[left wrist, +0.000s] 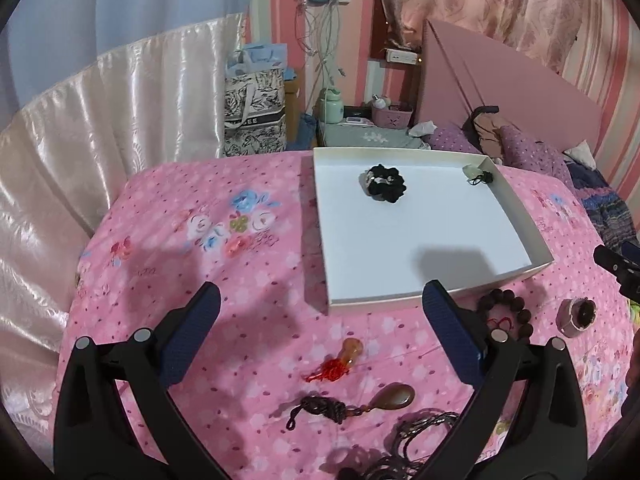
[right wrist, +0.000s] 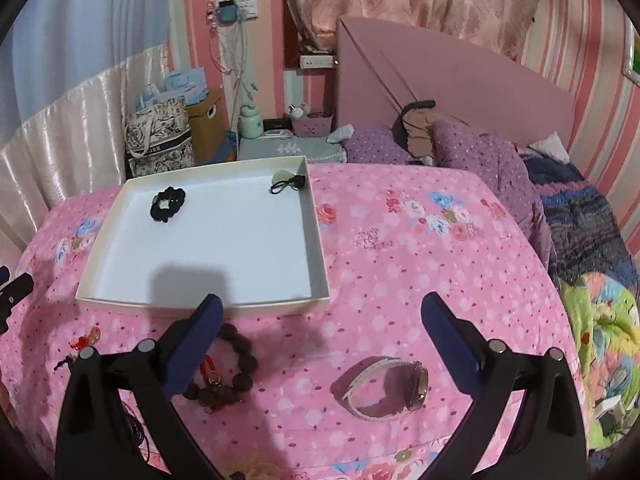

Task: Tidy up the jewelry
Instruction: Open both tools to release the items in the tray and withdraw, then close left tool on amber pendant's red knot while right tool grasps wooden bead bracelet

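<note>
Already two pieces lie in the white tray (right wrist: 318, 236) on the bed (right wrist: 420, 264): a black scrunchie (right wrist: 168, 203) and a pale pendant (right wrist: 289, 181) in its far corner. Near its front edge wait a beaded bracelet (right wrist: 228, 376) and a wristwatch (right wrist: 386, 386); further left, a gourd charm (left wrist: 346, 356) and an oval pendant (left wrist: 394, 397). The right gripper (right wrist: 322, 354) and left gripper (left wrist: 322, 344) both hover with fingers spread wide, empty. On soft bedding, a closing pinch could snag fabric or drag trailing cords.

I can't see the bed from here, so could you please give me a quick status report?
Both grippers open, empty: left gripper, right gripper. White tray holds scrunchie and jade pendant. Watch and bead bracelet on bedspread, unobstructed.
</note>
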Available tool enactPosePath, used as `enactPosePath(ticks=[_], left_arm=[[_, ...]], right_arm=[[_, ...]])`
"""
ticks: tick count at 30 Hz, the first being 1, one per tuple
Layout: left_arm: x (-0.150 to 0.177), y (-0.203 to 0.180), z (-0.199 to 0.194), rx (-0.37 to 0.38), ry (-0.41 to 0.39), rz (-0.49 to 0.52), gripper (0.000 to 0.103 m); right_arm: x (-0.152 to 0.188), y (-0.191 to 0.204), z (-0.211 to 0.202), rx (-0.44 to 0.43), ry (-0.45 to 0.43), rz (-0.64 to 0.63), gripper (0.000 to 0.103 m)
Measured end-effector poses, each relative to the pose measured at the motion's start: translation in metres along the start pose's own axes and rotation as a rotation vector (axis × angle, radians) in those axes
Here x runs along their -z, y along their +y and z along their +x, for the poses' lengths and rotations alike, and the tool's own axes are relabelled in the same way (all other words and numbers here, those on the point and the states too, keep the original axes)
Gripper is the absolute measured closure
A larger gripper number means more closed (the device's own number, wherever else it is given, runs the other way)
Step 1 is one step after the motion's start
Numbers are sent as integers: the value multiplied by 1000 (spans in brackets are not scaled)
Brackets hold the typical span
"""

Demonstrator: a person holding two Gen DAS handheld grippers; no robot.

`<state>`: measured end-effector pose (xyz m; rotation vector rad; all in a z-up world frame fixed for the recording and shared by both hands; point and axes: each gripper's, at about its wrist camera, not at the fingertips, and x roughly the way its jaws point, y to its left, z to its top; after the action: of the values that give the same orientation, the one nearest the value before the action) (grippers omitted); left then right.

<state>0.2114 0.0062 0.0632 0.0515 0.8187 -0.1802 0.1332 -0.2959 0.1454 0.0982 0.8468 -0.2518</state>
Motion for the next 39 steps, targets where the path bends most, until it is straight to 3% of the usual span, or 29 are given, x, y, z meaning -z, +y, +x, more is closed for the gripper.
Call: enactPosePath(ticks=[4,13,20,28,31,35,37,39], left_arm=[[9,8,13,-14,43,-11,3],[18,6,43,-32,97,37,3],[25,7,71,-1,192,15,3],[30,3,77,-11,190,31,3],[33,2,83,-38,208,34,4],[34,0,86,-32,227,40,7],[36,-3,87,-43,252,59,16],[38,-7,91,-38,287,79,33]], right_arm=[[6,5,10,-47,39,-2,4],[20,13,28,-50,62,13,4],[37,13,61,-69,145,16,4],[48,34,73,-74,165,-49,5],[50,35,79,-86,178,-49,11],[53,36,87,-109,205,-45,24],[55,36,88,-113,212,-43,26],[56,37,89,-115,218,-47,29]])
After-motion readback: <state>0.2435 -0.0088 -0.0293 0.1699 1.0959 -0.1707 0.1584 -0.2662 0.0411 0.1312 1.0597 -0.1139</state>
